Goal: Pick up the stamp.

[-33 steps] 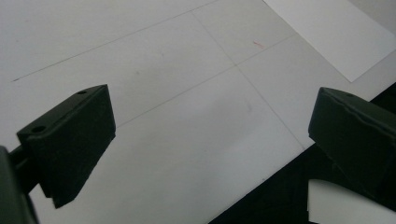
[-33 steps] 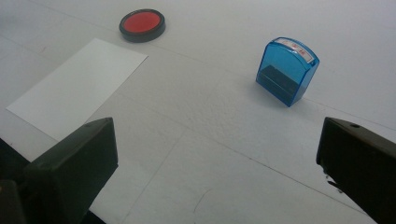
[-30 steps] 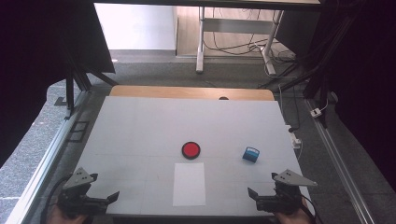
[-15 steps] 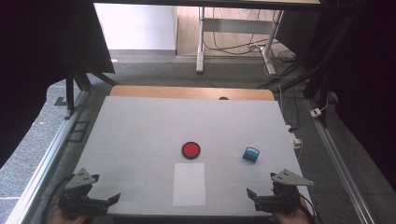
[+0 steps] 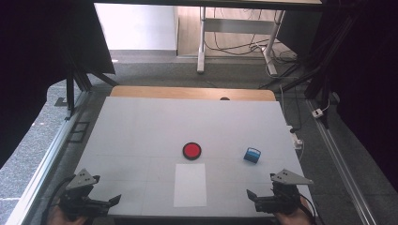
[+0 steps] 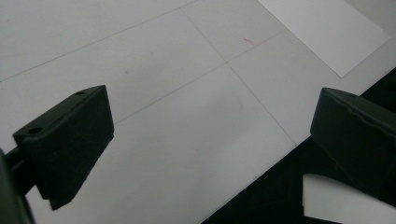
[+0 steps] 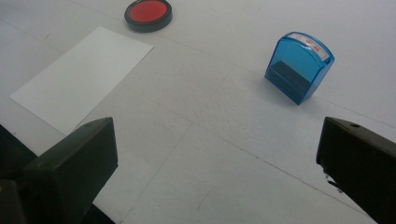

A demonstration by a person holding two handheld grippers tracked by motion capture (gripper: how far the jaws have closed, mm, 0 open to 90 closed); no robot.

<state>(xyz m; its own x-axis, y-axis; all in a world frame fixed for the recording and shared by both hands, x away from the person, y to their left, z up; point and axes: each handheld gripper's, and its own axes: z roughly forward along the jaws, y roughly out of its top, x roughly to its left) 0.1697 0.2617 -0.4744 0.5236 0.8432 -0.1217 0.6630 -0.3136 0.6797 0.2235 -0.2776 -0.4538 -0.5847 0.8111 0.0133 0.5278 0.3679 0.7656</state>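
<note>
White tabletop [image 5: 141,131] setup, pretty sparse. Blue stamp [image 7: 299,66] sits on its own toward the right side, just ahead of the right gripper [image 7: 219,177], whose jaws are spread wide and holding nothing. Red ink pad [image 7: 148,14] and white paper sheet [image 7: 84,77] sit mid-table. Left gripper [image 6: 205,140] also gapes, empty, near the front-left edge.

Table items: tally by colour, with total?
Red: 1, the round ink pad, beyond the paper.
Blue: 1, the stamp, right of the pad.
White: 1, the paper sheet, at the near edge.
Total: 3. Left gripper and right gripper are both open, holding nothing.
</note>
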